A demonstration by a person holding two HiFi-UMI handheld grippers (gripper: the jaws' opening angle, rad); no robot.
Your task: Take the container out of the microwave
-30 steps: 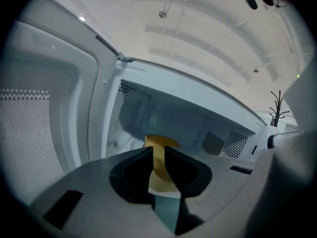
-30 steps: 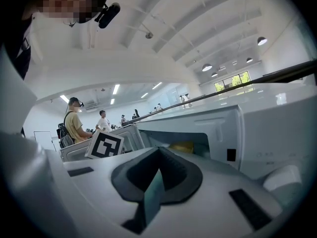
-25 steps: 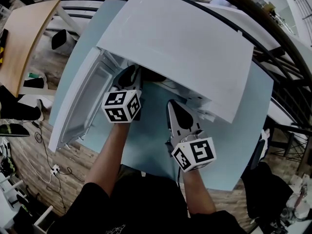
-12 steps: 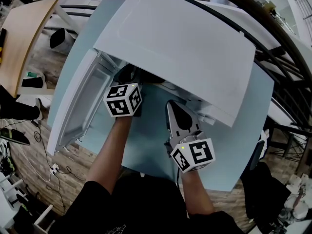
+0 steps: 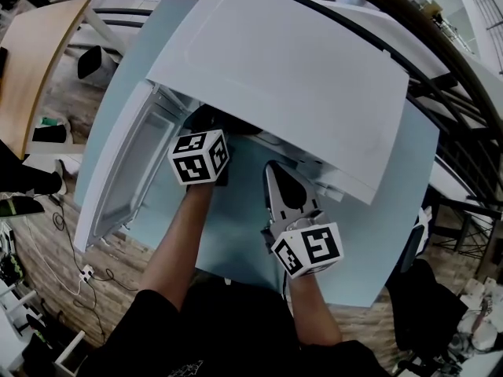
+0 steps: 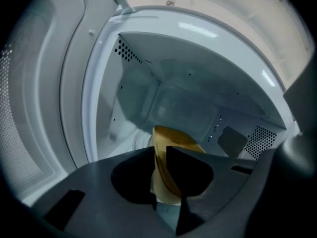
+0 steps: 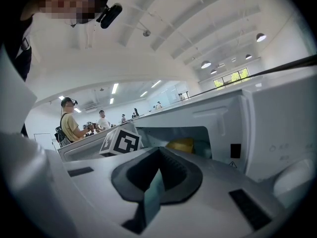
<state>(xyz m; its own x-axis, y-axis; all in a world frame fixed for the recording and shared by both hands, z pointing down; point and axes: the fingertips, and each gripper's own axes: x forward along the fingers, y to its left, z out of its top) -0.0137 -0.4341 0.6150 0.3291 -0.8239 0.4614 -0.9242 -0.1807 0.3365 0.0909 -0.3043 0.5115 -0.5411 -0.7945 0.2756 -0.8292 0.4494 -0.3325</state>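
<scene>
Reaching into the microwave (image 5: 275, 69), left tongs (image 6: 159, 152) apparently pinch the yellow container (image 6: 174, 142); right tongs (image 7: 158, 151) rest closed.

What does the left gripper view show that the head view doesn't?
Left gripper view only: the left tool shut on the rim of the yellow container, inside the microwave cavity, whose walls have perforated vents. Head view only: the right tool, shut and empty, outside the microwave above the light blue table, and the white microwave top, which hides the container. Both: the open microwave door at the left.
</scene>
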